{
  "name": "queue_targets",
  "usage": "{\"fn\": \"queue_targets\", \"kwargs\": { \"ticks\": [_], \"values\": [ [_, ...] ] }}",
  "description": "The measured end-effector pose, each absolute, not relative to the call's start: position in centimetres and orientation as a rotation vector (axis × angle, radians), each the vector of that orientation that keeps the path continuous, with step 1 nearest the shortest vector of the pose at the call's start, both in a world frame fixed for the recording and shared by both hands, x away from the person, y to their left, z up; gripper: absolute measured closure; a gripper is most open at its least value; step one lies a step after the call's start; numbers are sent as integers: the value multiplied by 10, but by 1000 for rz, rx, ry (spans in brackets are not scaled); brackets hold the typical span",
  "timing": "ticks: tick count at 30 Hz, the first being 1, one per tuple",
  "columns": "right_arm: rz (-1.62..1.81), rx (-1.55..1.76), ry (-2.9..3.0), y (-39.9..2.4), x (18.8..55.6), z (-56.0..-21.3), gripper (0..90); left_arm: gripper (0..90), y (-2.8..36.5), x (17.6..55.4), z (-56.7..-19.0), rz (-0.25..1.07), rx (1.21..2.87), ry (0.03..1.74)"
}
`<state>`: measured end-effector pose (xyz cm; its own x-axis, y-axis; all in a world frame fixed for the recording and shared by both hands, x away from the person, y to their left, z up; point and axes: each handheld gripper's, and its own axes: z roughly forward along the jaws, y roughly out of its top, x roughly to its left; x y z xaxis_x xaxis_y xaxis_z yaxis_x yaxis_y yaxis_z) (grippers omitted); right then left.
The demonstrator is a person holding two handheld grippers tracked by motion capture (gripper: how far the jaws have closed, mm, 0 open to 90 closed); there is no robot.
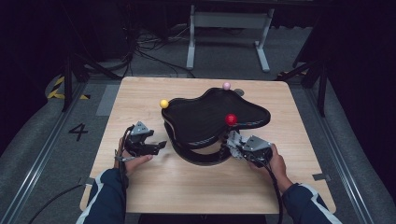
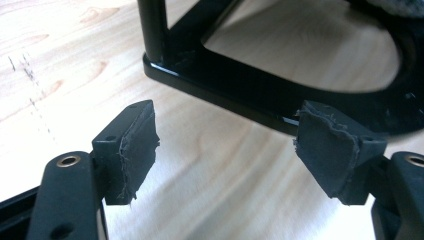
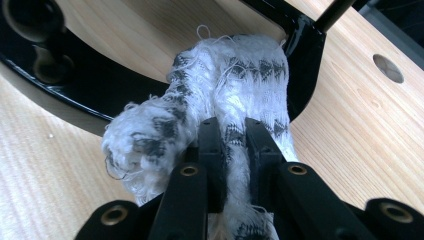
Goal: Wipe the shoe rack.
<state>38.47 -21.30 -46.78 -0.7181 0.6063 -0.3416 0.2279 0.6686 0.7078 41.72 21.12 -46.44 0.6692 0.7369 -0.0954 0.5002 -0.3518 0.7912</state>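
A stand (image 1: 215, 122) sits on the table (image 1: 154, 191), a little right of its middle. One ball (image 1: 164, 103) lies at the stand's left edge, another (image 1: 226, 86) behind it, a third (image 1: 230, 119) on it. A cloth (image 3: 225, 100) lies against its base, at the front right.

Yellow ball (image 1: 164, 103), pink ball (image 1: 226, 86), red ball (image 1: 230, 119) nr tray edge

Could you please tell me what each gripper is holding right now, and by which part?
The right gripper is shut on the white patterned cloth, pinching a bunched fold near its frayed end. The left gripper is open and holds nothing.
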Motion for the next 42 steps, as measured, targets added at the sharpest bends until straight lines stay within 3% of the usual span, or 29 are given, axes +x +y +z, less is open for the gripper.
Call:
{"fn": "queue_targets", "kwargs": {
  "ticks": [5,18,25,29,42],
  "values": [
    [920,649,2320,-214,380,-463,808,241,204,431,-463,367,1974,971],
    [934,616,2376,-218,358,-459,807,341,180,470,-455,464,1953,1023],
    [930,602,2375,-215,358,-463,804,541,175,475,-451,519,1947,1048],
    [915,607,2387,-215,360,-467,803,703,178,475,-450,549,1957,1056],
    [878,622,2388,-214,367,-473,800,745,189,463,-450,537,1961,1053]
  ]
}}
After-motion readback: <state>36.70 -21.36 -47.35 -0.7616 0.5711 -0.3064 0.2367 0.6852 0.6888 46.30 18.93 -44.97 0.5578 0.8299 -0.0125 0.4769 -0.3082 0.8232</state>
